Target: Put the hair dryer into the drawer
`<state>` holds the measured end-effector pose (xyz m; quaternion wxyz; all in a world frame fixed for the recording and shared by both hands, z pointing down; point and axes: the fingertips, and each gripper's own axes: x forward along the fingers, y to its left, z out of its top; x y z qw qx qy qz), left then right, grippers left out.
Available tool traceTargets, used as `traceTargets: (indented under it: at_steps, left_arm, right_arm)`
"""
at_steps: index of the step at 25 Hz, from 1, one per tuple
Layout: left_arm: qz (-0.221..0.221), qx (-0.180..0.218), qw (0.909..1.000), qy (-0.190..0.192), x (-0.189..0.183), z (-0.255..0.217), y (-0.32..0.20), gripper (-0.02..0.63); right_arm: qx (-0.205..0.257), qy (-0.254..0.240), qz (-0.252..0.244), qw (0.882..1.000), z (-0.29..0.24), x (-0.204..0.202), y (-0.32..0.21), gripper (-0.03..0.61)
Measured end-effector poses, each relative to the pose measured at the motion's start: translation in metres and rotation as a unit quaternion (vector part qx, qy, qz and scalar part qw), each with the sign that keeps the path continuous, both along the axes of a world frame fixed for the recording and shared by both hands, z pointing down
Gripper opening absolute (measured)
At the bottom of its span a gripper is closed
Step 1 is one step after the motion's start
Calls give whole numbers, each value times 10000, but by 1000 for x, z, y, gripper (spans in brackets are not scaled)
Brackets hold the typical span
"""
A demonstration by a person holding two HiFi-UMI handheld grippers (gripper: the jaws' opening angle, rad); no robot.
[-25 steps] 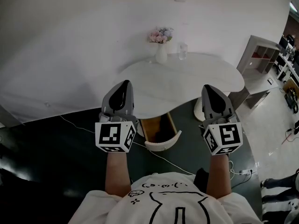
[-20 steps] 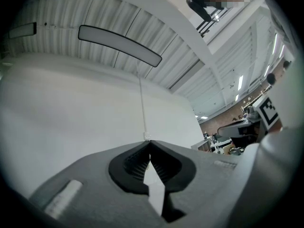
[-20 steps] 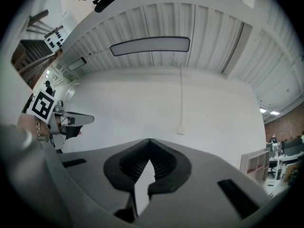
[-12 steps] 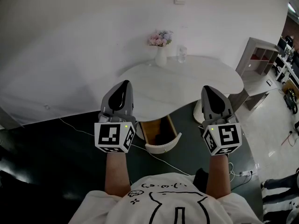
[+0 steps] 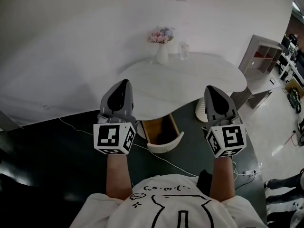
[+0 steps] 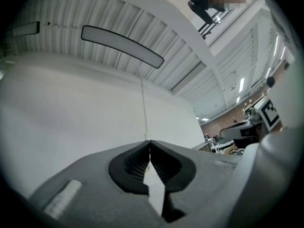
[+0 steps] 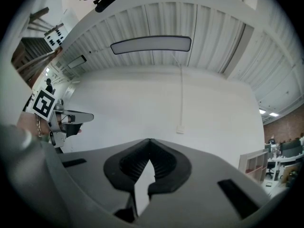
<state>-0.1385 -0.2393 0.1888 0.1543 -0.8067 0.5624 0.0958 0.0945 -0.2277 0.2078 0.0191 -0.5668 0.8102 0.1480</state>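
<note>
An open wooden drawer (image 5: 166, 147) with a white curved front sticks out from under the white table (image 5: 190, 82). A dark shape (image 5: 164, 137) lies inside it; I cannot tell whether it is the hair dryer. My left gripper (image 5: 124, 82) is held up left of the drawer, shut with nothing between its jaws, its tips (image 6: 149, 141) meeting against the white wall. My right gripper (image 5: 210, 88) is held up right of the drawer, also shut and empty, its tips (image 7: 149, 140) touching.
A white vase of flowers (image 5: 162, 49) and a glass (image 5: 184, 51) stand at the table's far edge. A white cable (image 5: 161, 158) crosses the dark floor before the drawer. A white round base (image 5: 201, 113) stands under the table. A shelf unit (image 5: 263, 56) is at the right.
The left gripper has drifted slightly to the left. The right gripper has kept its place, and both stay shut.
</note>
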Motion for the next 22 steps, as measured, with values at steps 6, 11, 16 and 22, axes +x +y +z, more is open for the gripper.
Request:
traceTargets:
  at_steps: [6,11,16,22]
  left_arm:
    - [35,-169,9998,62,4,13,-4,17]
    - [53,-332,9994,62,10,29,-10,17]
    - [87,-379,9992,13,15,33,-18,17]
    - [133,-362,9992,-48,17,31,-24,17]
  right_arm:
    - [-172,16,37,9998,11,5,-1,-2]
    - [-321,9,61,9995,26,11,-4,-2]
    - [-382,71,34,9992,33,9,-12,-2]
    - [-185,337,127,9992,26,4,-15,-3]
